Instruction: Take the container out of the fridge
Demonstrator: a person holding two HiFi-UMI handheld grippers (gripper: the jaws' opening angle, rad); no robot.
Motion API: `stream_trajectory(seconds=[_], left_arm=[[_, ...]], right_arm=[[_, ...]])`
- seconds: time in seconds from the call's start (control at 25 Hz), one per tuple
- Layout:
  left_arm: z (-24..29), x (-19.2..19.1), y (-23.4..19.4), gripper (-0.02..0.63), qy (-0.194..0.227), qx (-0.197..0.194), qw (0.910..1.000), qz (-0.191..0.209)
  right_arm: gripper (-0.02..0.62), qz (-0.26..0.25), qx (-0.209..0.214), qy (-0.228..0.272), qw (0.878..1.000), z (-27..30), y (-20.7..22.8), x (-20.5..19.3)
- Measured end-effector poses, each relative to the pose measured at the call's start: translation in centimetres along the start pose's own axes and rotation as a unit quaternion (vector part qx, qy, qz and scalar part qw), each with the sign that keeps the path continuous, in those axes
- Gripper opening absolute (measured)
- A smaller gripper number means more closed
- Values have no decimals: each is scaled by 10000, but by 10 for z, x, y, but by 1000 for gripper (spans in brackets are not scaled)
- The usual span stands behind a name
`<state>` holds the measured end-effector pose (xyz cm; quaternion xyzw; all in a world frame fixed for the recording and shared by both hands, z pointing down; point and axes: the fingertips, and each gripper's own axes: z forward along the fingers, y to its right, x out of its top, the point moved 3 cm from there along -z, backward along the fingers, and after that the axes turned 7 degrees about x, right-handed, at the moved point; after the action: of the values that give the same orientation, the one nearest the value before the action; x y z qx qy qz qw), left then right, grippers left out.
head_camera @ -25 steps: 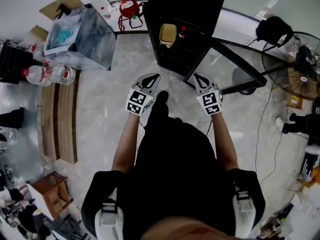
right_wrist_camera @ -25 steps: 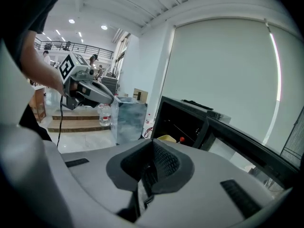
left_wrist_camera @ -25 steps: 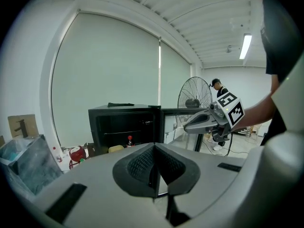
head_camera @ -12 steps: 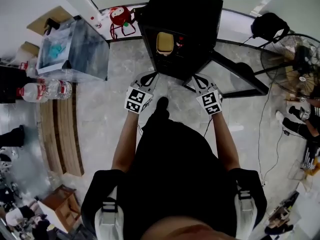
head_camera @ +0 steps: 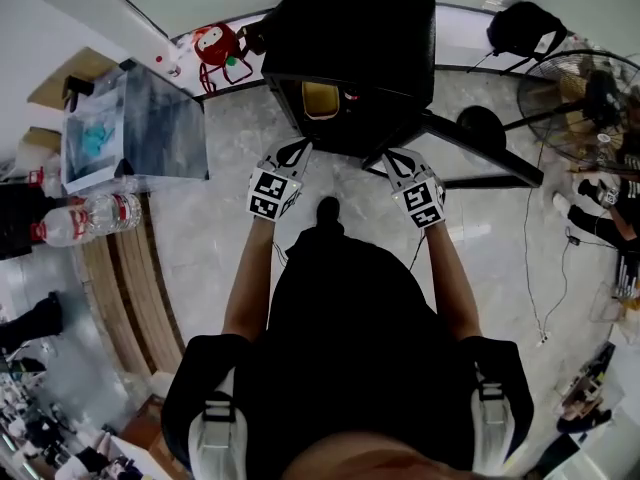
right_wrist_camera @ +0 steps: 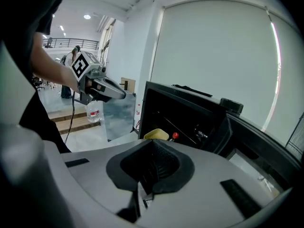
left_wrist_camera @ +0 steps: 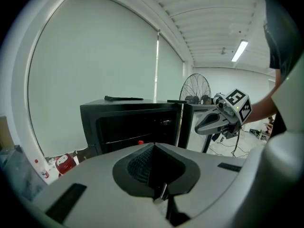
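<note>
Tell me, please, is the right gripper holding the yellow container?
No, the yellow container sits inside the open fridge, ahead of the right gripper, whose jaws are shut on nothing.

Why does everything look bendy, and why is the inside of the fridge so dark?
Left gripper view: the wide-angle lens bows the window frame and blackens the corners. Right gripper view: same bending; the bright blind leaves the fridge inside dim, only the yellow container stands out. Head view: the floor curves, the fridge top looks nearly black.
</note>
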<state>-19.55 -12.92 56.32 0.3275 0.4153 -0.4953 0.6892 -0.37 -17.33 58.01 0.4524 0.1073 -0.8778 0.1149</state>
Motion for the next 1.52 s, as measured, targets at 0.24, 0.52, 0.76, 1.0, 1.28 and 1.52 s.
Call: stream_trajectory(seconds=[0.24,0.52,0.76,1.0,1.28,1.52], left_arm=[[31,-15,-20,17,-263,-397,9981,388],[67,-30,-41,18,-516,-924,9904,888],[95,-52,-53,18,-678,-1124,9863,994],[117,-68,-58,18,-910,-1335,9827,909],[146,-81,-60,18,-1012,-1410,9808,891],[171,-108,-52,18,-1344,-1522,9740,1004]], right_arm=[[-2,290,-322,-47,9990,23,9,2],[-2,621,-654,-122,9958,49,24,11],[-2,730,-642,-211,9950,65,24,8],[-2,815,-592,-279,9945,75,25,4],[-2,842,-524,-354,9944,83,29,3],[-2,809,-448,-343,9951,90,34,-1]])
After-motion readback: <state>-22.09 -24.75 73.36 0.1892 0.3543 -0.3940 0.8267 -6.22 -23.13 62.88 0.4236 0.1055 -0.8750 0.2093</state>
